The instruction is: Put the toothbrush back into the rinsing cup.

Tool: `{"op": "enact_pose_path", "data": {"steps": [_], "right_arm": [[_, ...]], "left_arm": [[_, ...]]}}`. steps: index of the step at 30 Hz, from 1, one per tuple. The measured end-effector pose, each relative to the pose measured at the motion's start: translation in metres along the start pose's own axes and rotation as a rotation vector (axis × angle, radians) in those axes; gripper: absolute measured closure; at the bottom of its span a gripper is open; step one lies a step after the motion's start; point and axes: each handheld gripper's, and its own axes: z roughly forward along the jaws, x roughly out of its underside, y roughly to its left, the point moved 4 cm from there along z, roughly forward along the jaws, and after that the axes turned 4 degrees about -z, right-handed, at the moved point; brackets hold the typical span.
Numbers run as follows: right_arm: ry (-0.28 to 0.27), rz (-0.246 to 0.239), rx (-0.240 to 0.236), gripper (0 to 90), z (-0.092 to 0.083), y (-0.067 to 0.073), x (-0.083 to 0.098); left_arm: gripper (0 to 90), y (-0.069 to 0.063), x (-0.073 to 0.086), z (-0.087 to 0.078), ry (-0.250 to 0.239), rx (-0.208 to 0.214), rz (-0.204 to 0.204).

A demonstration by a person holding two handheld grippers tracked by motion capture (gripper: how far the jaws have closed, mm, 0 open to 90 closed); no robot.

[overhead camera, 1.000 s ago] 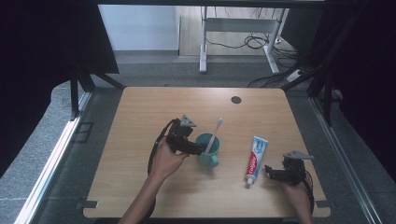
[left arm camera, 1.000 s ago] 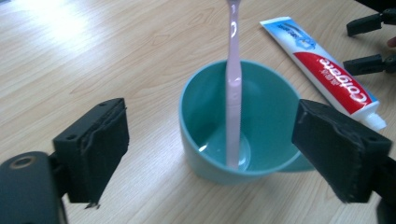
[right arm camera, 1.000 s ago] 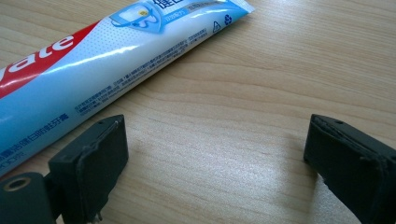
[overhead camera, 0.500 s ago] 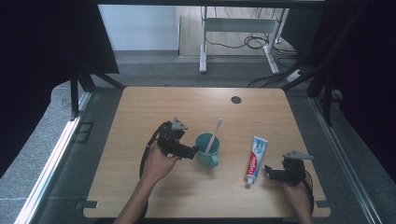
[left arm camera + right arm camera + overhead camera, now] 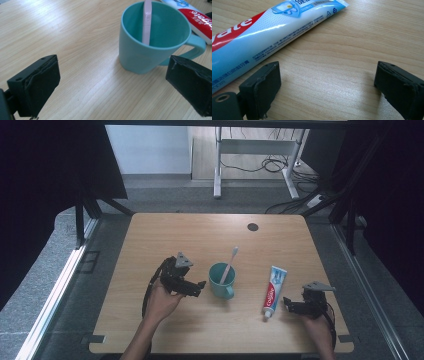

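Teal mug (image 5: 220,279): stands upright near the middle of the table, handle toward the person's side; it looks hard and smooth, probably sturdy but slippery. A grip across the rim wall or on the handle (image 5: 196,47) would likely hold best.
Toothbrush (image 5: 230,264): pale pink, standing in the mug and leaning on its far rim, head up. Light and stiff by its look; it could tip the balance little, but may rattle or slide round the rim if the mug is tilted.
Toothpaste tube (image 5: 274,289): lies flat just right of the mug, not touching it, cap end toward the person. Glossy, soft-walled; I judge it will dent and slip under the pads, so the firmer cap end or the flat crimped tail is the safer hold.
Left gripper (image 5: 199,287): held just left of the mug, jaws spread wide with nothing between them; in the left gripper view the mug sits ahead, nearer the right-hand jaw.
Right gripper (image 5: 288,304): low over the table just right of the tube's cap end, jaws apart and empty; in the right gripper view the tube lies beside the left-hand jaw, not between the two.
Table (image 5: 150,240): light wood-grain top, flat and matt, with a small dark round spot (image 5: 252,226) near the far edge.
Room: grey floor, dark curtains at both sides, a white metal frame (image 5: 250,150) and loose cables (image 5: 272,166) beyond the table.
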Motion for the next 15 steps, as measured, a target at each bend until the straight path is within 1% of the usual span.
{"op": "enact_pose_path", "data": {"steps": [6, 10, 15], "right_arm": [[0.0, 0.0, 0.0, 6.8, 0.0, 0.0, 0.0], [-0.001, 0.0, -0.001, 6.8, 0.0, 0.0, 0.0], [-0.001, 0.0, -0.001, 6.8, 0.0, 0.0, 0.0]], "left_arm": [[0.0, 0.001, 0.009, -0.002, 0.007, -0.014, 0.012], [0.0, 0.002, 0.015, -0.003, -0.003, -0.012, 0.001], [0.0, 0.002, 0.02, -0.005, -0.011, -0.016, -0.001]]}}
